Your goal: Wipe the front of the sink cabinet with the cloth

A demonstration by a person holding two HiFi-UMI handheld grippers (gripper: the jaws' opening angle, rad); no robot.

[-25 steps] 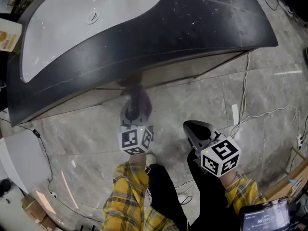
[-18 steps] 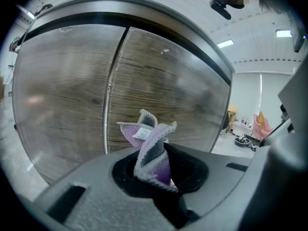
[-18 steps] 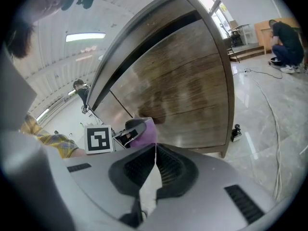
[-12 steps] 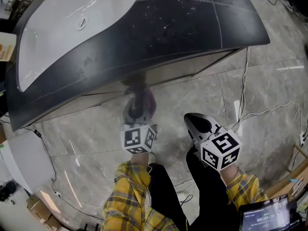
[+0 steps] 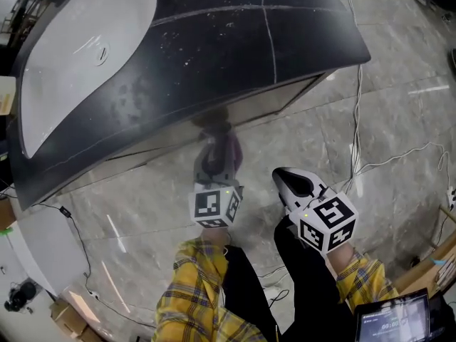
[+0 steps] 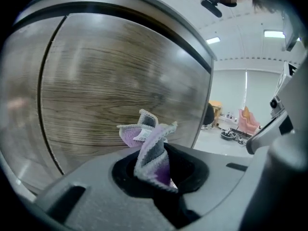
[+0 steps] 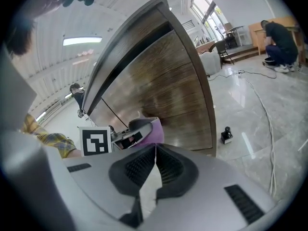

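Left gripper view: left gripper (image 6: 155, 174) fingers (image 6: 192, 170) clamp purple cloth (image 6: 153, 153), long axis pointing at wood cabinet front (image 6: 106, 90); white tag (image 6: 141, 136) unreadable. Right gripper (image 7: 155, 150) fingers pressed together, empty.

Left tool (image 5: 214, 164) grips the cloth (image 6: 151, 153), right tool (image 5: 285, 180) alongside with jaws together

The cloth (image 6: 153, 153) is lilac and grey with a pale stitched edge. The sink cabinet (image 6: 110, 100) front is brown wood grain, under a black countertop (image 5: 235, 41) flecked white; the basin (image 5: 78, 55) is white. The floor (image 5: 313, 134) is grey veined tile. The left gripper (image 6: 154, 174) and right gripper (image 7: 155, 167) are grey, their cubes (image 5: 216, 206) white with black squares. The sleeves (image 5: 196, 291) are yellow plaid
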